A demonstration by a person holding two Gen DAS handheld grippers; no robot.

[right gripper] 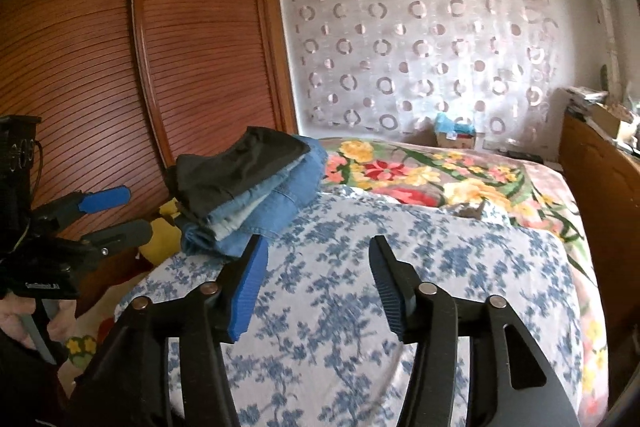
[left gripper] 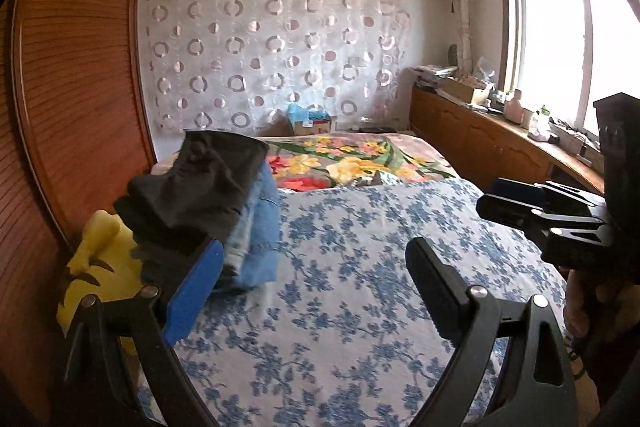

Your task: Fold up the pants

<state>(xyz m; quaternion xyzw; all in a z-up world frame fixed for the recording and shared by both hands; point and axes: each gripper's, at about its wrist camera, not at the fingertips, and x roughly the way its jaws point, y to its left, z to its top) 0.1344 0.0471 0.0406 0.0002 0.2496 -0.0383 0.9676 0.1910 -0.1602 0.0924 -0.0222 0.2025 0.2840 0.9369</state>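
A stack of folded pants (left gripper: 224, 203) lies at the left edge of the bed, dark grey ones on top of blue jeans; it also shows in the right wrist view (right gripper: 248, 187). My left gripper (left gripper: 316, 275) is open and empty, its left finger just beside the stack. My right gripper (right gripper: 320, 287) is open and empty, held over the blue floral sheet (right gripper: 360, 307) to the right of the stack. The right gripper appears at the right of the left wrist view (left gripper: 520, 203), and the left gripper at the left of the right wrist view (right gripper: 108, 215).
A yellow plush toy (left gripper: 96, 267) sits at the left beside the stack. A wooden wardrobe (right gripper: 120, 47) stands on the left. A flowered blanket (left gripper: 360, 159) covers the far half of the bed. A wooden cabinet (left gripper: 500, 143) with clutter runs along the window.
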